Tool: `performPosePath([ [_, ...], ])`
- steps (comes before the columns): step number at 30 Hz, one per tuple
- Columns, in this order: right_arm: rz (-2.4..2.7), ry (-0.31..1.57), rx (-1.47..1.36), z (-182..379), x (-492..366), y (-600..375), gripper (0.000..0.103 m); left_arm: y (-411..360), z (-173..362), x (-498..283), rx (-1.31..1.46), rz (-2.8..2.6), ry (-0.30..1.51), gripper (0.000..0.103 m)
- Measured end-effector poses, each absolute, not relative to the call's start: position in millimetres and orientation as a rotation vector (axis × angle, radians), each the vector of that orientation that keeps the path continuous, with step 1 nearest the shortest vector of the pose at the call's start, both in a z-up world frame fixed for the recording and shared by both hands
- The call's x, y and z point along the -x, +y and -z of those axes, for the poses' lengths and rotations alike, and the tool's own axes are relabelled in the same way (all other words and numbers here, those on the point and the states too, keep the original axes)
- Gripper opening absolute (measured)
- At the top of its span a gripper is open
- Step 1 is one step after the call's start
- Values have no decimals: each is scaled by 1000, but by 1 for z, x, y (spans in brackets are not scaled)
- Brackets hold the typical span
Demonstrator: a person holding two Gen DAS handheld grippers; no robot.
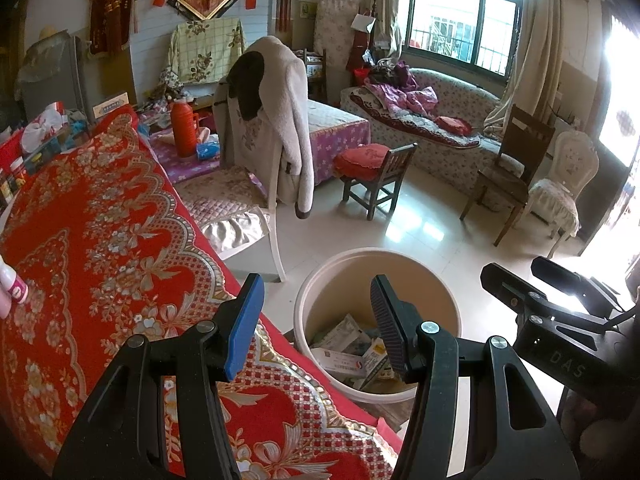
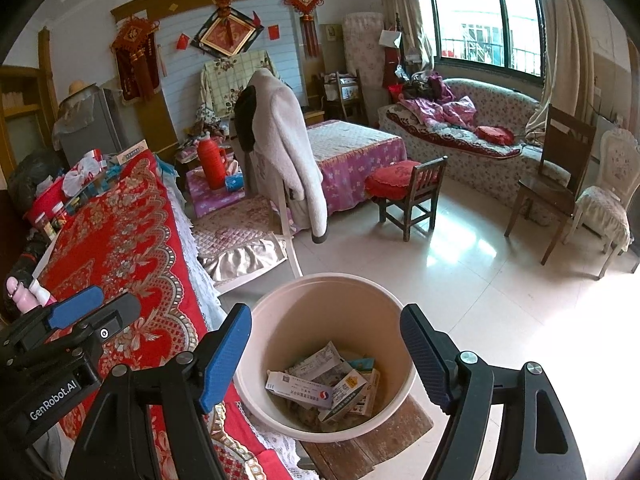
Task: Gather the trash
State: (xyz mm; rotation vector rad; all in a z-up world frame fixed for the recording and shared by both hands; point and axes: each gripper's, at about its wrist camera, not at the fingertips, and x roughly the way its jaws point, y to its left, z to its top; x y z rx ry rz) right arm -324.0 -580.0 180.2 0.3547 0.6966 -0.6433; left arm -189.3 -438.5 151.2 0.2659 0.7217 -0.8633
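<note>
A red floral tablecloth covers the table at the edge of a crowded living room, where a pale coat hangs over a chair, a small wooden chair with a red cushion stands on glossy floor tiles, and a flowered sofa sits beneath the window. A beige trash bucket stands on a worn wooden board beside the table, directly below and ahead of both grippers; cardboard boxes and crumpled wrappers lie at its bottom. The right gripper hangs over the bucket mouth, its blue-padded jaws spread wide and holding nothing. The left gripper, just beside it over the table's edge and the bucket's near rim, has its jaws partly apart, also empty. A pink bottle lies on the cloth, well off to the left.
</note>
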Motion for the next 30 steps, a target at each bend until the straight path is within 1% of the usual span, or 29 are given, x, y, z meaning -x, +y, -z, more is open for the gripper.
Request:
performPosePath([
  [30,642,711,-353,-174,321,-580,76,-438,-145,189,-260,861,736,54],
])
